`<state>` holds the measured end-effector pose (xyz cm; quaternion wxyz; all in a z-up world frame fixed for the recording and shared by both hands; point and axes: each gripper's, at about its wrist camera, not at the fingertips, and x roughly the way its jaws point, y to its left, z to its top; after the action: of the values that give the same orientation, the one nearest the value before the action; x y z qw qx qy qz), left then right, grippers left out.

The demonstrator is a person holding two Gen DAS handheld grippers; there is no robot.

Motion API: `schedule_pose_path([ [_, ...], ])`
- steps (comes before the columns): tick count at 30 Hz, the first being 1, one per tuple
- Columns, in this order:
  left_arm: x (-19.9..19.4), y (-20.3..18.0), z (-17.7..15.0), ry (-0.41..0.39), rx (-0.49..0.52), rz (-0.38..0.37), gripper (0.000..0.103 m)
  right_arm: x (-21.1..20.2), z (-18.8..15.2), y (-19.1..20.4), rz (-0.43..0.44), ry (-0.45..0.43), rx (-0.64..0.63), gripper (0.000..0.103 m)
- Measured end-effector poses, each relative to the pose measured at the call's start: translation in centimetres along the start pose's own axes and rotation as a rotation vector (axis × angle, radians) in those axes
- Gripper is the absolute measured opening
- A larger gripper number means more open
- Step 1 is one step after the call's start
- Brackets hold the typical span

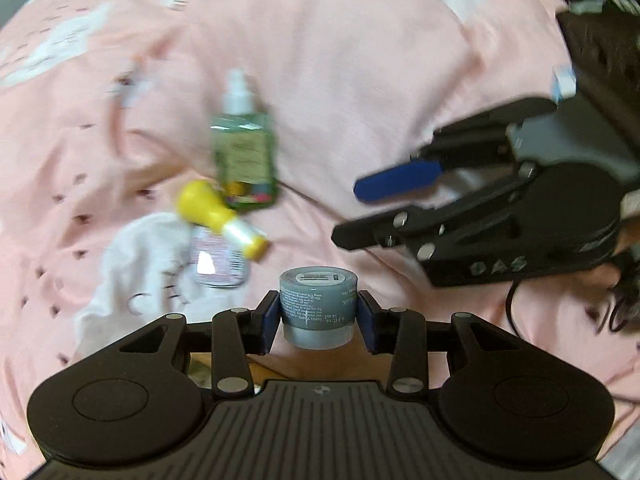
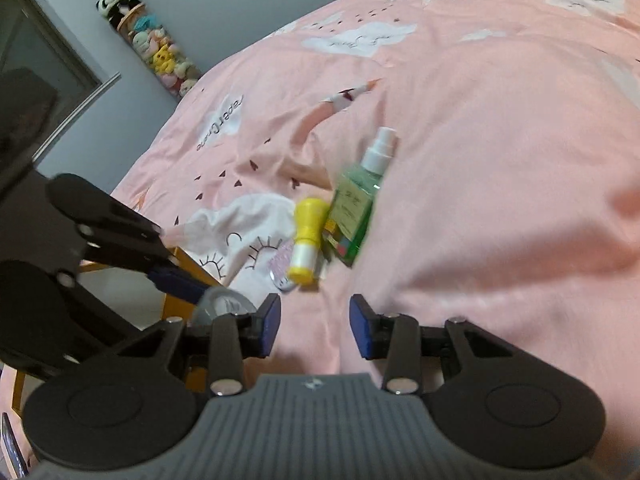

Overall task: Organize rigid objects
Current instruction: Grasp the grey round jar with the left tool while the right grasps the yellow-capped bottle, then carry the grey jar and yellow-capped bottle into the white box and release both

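Clamped between the blue pads of the left gripper (image 1: 319, 316), a small grey jar (image 1: 318, 304) hangs clear of the pink bedspread (image 1: 360, 60), label end facing away from the camera and both pads pressed flat on its sides. To carry it well, I would keep that squeeze steady and the jar level, since its smooth round wall could slip or twist if the hand rolls quickly. From the left wrist view, the other 3 items lie together further up the bed: a green spray bottle (image 1: 244, 152), a yellow bottle (image 1: 218, 216) lying across a small clear bottle (image 1: 216, 262), all well apart from the jar. The right gripper (image 1: 352, 216) enters that view from the right, fingers parted with nothing between them. The right wrist view confirms this from its own side: the right gripper's pads (image 2: 267, 325) stand apart over bare bedding, pinching nothing. It also shows what the left view cannot: the bed's edge, an orange wooden frame (image 2: 188, 264) beside it, a grey wall and a hanging column of soft toys (image 2: 160, 52). Neither view shows where the jar should go, so the placing spot cannot be told.
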<state>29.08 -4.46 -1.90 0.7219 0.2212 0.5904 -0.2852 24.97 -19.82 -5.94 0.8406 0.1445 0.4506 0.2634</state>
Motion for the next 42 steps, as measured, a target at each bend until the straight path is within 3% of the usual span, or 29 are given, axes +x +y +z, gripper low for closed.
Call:
schedule_pose_path([
  [2, -1.1, 1.2, -0.2, -0.045, -0.070, 0.011, 0.046, 1.2, 0.8, 0.9, -0.013, 0.005, -0.056, 0.038],
  [6, -3.0, 3.7, -1.0, -0.145, -0.209, 0.044, 0.046, 4.0, 2.4, 2.2, -0.020, 0.028, -0.114, 0.027],
  [10, -4.0, 5.9, -2.1, -0.227, -0.328, 0.055, 0.046, 7.4, 3.5, 3.0, -0.053, 0.072, -0.125, 0.027],
  [14, -4.4, 7.0, -3.2, -0.263, -0.397, 0.032, 0.046, 10.2, 4.0, 2.8, -0.073, 0.117, -0.086, 0.027],
  [24, -4.2, 8.4, -5.4, -0.288, -0.477, -0.003, 0.046, 13.0, 4.7, 2.8, -0.108, 0.118, -0.058, 0.025],
  [33, -5.6, 8.0, -8.0, -0.339, -0.536, -0.012, 0.046, 9.1, 4.3, 5.2, -0.112, 0.052, -0.119, 0.021],
  [42, -8.5, 6.9, -13.1, -0.423, -0.628, -0.020, 0.046, 2.5, 3.8, 9.6, -0.060, -0.050, -0.170, 0.021],
])
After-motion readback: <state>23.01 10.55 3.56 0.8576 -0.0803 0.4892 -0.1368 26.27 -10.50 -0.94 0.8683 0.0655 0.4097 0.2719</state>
